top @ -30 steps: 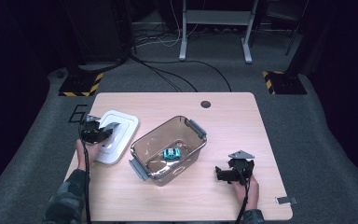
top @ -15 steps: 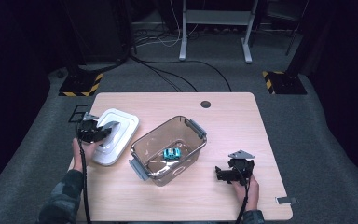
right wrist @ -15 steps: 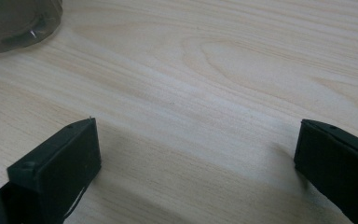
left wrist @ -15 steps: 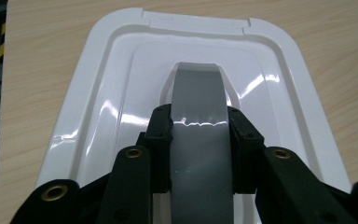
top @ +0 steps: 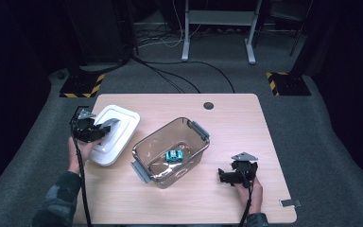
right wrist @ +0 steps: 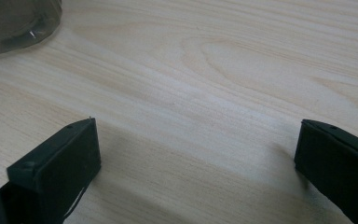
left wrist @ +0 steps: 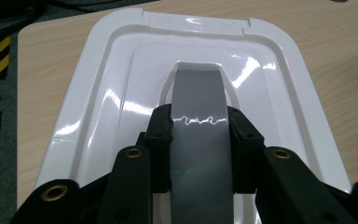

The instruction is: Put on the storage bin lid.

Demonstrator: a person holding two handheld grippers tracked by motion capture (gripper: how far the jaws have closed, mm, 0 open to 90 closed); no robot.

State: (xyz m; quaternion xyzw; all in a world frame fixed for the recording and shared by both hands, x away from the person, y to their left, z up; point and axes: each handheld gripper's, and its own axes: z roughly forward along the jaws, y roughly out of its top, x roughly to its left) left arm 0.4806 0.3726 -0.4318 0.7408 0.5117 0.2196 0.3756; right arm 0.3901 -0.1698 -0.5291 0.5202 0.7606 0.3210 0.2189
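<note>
Lid by the left edge of the table, held by its grey handle

The left gripper (left wrist: 199, 135) is clamped on the grey handle (left wrist: 199, 116) in the middle of the white lid (top: 115, 135). The lid looks light, stiff, shiny and maybe slippery, so the handle is the best place to hold. The right gripper (right wrist: 196, 158) has its fingers wide apart, with nothing between them, near the clear box (top: 170, 146).
</note>
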